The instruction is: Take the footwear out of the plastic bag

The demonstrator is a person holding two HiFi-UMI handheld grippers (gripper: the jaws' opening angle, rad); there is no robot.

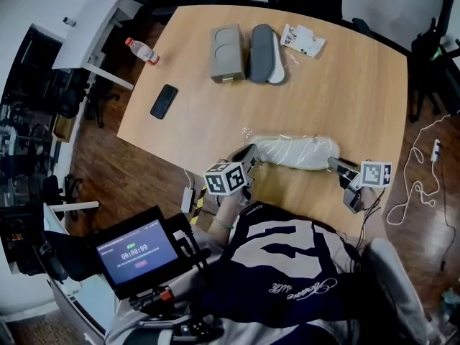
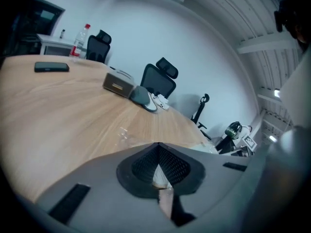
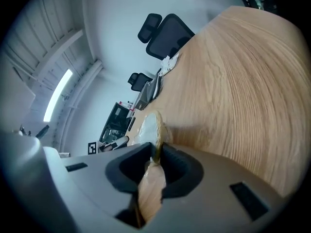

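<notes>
The bag (image 1: pixel 287 144), with a pale shoe (image 1: pixel 309 153) inside, spans the gap between the two grippers over the near edge of the table (image 1: pixel 345 85). The left gripper (image 1: pixel 246 155) has its jaws closed on the bag's left end, a pinch of plastic showing between them. The right gripper (image 3: pixel 156 164) is clamped on the opposite end, and the bag runs straight ahead of its jaws. A second shoe (image 1: pixel 263 53) lies well beyond both grippers.
</notes>
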